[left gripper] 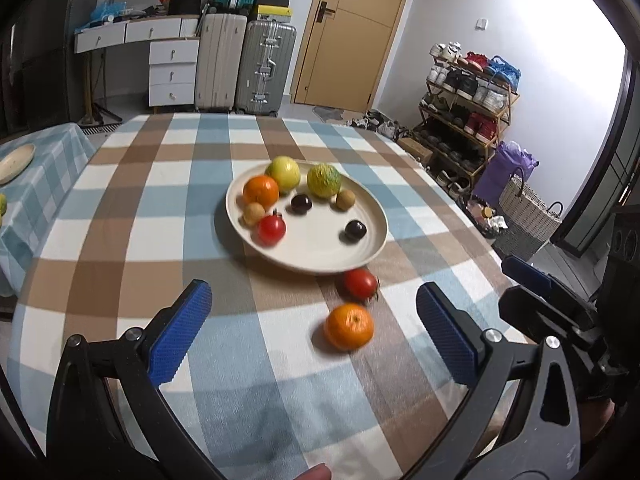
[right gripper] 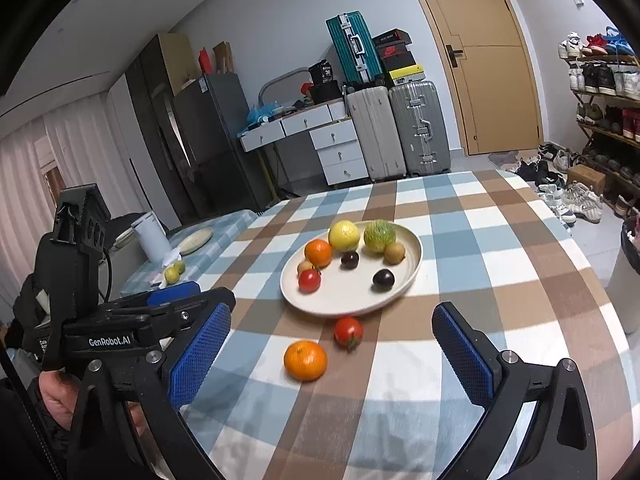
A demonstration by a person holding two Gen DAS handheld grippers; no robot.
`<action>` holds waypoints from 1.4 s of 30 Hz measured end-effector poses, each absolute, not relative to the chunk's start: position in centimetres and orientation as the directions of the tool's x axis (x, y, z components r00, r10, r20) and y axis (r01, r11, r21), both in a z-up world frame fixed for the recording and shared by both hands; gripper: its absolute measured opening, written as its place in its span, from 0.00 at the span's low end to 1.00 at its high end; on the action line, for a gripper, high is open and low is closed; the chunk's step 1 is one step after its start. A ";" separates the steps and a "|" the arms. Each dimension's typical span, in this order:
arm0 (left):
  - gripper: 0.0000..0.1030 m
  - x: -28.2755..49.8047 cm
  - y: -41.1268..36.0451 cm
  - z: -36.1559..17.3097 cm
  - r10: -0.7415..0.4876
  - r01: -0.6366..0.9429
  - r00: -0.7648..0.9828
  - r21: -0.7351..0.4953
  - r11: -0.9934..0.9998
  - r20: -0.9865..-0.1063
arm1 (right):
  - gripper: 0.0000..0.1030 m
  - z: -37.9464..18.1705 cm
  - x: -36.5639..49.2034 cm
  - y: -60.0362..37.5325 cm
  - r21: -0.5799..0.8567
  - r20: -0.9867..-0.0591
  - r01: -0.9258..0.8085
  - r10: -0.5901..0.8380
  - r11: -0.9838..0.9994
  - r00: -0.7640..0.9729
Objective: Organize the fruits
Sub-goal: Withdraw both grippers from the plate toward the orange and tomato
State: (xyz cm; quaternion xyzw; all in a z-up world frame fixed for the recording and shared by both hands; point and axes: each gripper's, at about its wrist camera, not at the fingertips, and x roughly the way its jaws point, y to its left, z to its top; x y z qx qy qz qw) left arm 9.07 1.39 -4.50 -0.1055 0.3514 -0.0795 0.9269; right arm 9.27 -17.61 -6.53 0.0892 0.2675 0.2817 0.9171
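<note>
A cream plate (left gripper: 320,248) (right gripper: 412,264) on the checked tablecloth holds several fruits: an orange (left gripper: 261,190), a yellow-green fruit (left gripper: 283,173), a green fruit (left gripper: 324,181), two dark plums, two brown fruits and a tomato (left gripper: 272,229). A loose tomato (left gripper: 360,284) (right gripper: 349,331) and a loose orange (left gripper: 349,326) (right gripper: 305,361) lie on the cloth just in front of the plate. My left gripper (left gripper: 314,332) is open and empty, near the loose orange. My right gripper (right gripper: 332,354) is open and empty, with the loose fruits between its fingers' line of sight.
A second table at the left bears a cream plate (right gripper: 196,239), a white container (right gripper: 150,236) and yellow-green fruits (right gripper: 175,271). Suitcases (right gripper: 396,132), drawers and a door stand behind. A shoe rack (left gripper: 468,108) and woven basket (left gripper: 528,216) are at the right.
</note>
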 end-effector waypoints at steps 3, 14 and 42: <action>0.99 9.1 1.3 -5.7 -0.228 0.072 0.722 -0.257 0.964 -0.653 | 1.00 -7.1 9.0 -17.4 0.314 -0.453 -0.466 0.561 0.827 0.693; 0.99 10.7 0.7 -9.5 -0.258 0.096 0.654 -0.261 0.961 -0.711 | 1.00 -9.7 9.6 -18.2 0.342 -0.480 -0.427 0.546 0.837 0.686; 0.61 15.4 -2.8 -12.1 -0.408 0.246 0.539 -0.326 0.913 -0.737 | 1.00 -12.4 13.2 -19.8 0.380 -0.538 -0.397 0.549 0.835 0.640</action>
